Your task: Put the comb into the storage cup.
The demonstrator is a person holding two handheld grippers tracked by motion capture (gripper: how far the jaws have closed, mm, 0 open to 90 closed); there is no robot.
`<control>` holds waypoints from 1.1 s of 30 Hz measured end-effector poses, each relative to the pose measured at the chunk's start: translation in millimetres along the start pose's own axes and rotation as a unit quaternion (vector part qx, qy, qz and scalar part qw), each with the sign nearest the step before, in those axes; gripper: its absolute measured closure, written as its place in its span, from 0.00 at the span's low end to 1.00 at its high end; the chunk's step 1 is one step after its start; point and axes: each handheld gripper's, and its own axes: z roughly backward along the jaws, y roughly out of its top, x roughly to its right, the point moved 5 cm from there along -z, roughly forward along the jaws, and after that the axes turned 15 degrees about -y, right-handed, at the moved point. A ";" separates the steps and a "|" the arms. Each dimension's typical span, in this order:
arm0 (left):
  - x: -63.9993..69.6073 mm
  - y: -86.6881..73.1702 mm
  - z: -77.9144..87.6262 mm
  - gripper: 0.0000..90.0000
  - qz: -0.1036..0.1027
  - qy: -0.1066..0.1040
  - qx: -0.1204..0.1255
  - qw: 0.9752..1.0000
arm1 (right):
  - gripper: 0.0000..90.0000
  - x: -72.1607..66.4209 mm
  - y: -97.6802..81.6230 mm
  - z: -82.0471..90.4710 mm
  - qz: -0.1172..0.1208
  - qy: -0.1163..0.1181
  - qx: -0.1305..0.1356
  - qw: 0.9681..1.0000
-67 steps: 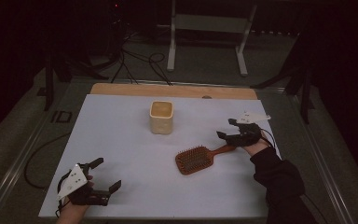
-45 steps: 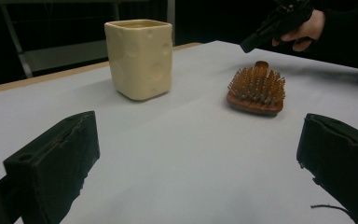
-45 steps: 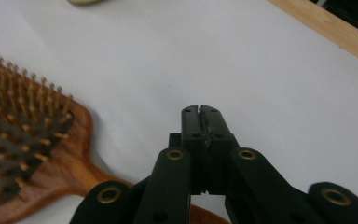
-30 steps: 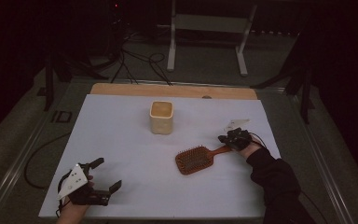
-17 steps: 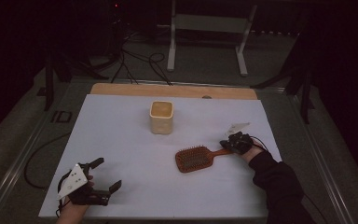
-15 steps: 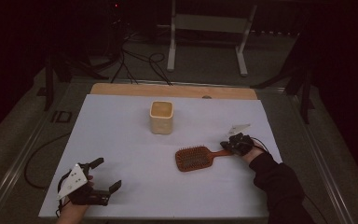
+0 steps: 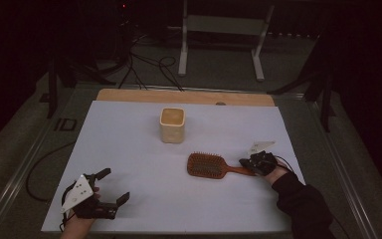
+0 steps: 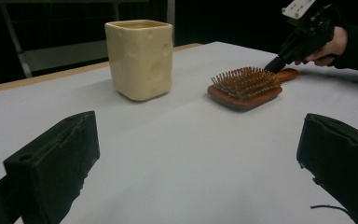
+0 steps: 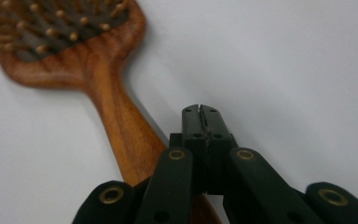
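Observation:
A wooden hairbrush (image 7: pixel 206 165) lies bristles up on the white table sheet (image 7: pixel 129 149), right of centre, with its handle pointing right. My right gripper (image 7: pixel 243 162) is shut with nothing between its jaws. In the right gripper view its tips (image 9: pixel 199 111) sit low over the sheet, right beside the brush handle (image 9: pixel 121 135), which runs under the gripper's body. My left gripper (image 7: pixel 114 184) rests open and empty at the front left. In the left gripper view I see the brush (image 8: pixel 244 86) and the right gripper (image 8: pixel 271 67) at its handle.
A cream square cup (image 7: pixel 172 124) with round dimples stands upright behind the brush, also in the left gripper view (image 8: pixel 139 58). A wooden strip (image 7: pixel 184 96) runs along the table's far edge. Beyond it stand a metal frame (image 7: pixel 219 30) and floor cables (image 7: pixel 144 64).
My right gripper has moved down and toward the near edge, staying shut. The brush handle has swung with it from pointing up-right to almost level. The left gripper has stayed still.

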 end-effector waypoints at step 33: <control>0.8 0.0 -0.8 0.00 -0.001 -0.001 -0.004 1.000 | 1.00 -41.3 -19.3 33.1 -0.010 0.020 0.003 1.000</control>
